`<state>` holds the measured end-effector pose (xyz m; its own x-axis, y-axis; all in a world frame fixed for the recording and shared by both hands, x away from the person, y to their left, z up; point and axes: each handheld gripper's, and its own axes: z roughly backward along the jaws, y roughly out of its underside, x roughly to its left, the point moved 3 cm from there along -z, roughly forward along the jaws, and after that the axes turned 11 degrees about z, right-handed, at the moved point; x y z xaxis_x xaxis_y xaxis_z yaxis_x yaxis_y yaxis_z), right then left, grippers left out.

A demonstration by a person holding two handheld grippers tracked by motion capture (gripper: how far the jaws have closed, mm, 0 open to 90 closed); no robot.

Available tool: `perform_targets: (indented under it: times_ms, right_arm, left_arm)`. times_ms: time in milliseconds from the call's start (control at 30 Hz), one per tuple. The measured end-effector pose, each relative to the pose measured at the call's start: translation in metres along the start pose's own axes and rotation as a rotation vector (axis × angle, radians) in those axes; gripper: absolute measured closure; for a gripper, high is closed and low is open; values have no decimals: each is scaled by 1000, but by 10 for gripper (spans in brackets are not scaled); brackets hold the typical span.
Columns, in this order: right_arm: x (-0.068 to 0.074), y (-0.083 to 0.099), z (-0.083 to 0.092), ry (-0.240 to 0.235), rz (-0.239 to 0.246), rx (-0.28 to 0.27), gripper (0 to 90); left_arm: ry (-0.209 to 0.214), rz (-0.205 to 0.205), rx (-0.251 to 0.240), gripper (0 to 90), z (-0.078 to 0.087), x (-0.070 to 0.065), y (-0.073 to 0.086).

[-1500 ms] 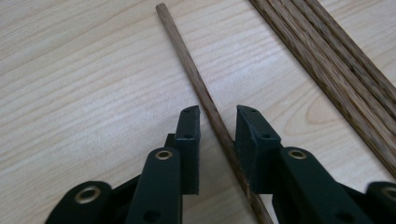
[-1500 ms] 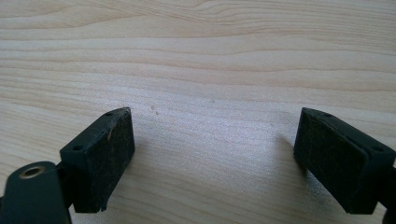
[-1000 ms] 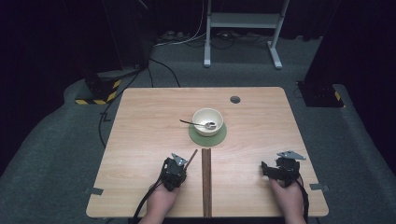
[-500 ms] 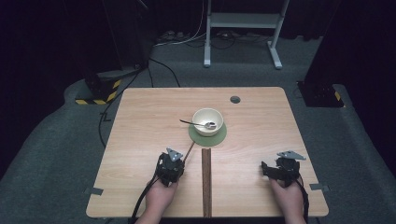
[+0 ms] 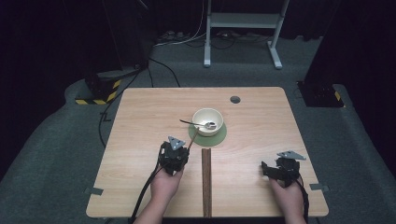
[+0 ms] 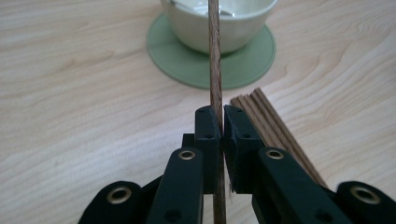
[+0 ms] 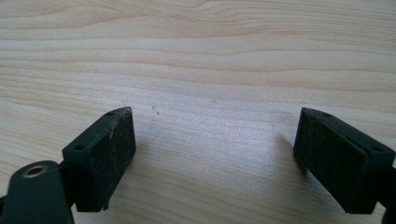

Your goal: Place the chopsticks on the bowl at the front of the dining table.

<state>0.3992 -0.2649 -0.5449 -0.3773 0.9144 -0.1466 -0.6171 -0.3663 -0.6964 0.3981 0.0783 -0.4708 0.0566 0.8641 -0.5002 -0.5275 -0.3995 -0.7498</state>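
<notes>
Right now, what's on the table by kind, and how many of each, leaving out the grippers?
Bowl: 1
Spoon: 1, resting in the bowl
Green coaster: 1, under the bowl
Wooden sticks: several, too tight to count; one stick is pinched in the left gripper, the rest lie bundled
Total: 4 kinds

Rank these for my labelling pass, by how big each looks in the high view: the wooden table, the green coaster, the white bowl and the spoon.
1. Wooden table, by far the largest.
2. Green coaster.
3. White bowl, slightly narrower than the coaster beneath it.
4. Spoon, thin; its length looks close to the bowl's width.
</notes>
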Motion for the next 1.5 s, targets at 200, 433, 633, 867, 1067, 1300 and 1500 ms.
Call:
perform_targets:
  times_ms: [200, 433, 633, 867, 1067, 1300, 1500]
  right_arm:
    - [0, 0, 0, 2, -3, -3, 126]
    - [0, 0, 0, -3, 0, 3, 125]
    - [0, 0, 0, 2, -1, -4, 127]
    - [1, 0, 0, -3, -8, -1, 129]
    - [0, 0, 0, -1, 0, -4, 133]
    - [1, 1, 1, -5, -2, 2, 136]
    - [1, 1, 3, -15, 0, 9, 140]
  left_arm:
    - [-4, 26, -20, 841, -19, -9, -19]
    - [-21, 46, -28, 841, -41, -18, -31]
    - [-24, 59, -35, 841, -55, -26, -38]
    - [-32, 43, -41, 841, -70, -35, -46]
    - [-47, 56, -39, 841, -87, -39, -50]
    - [-46, 44, -44, 841, -102, -49, -52]
    - [-59, 26, -34, 841, -113, -52, -53]
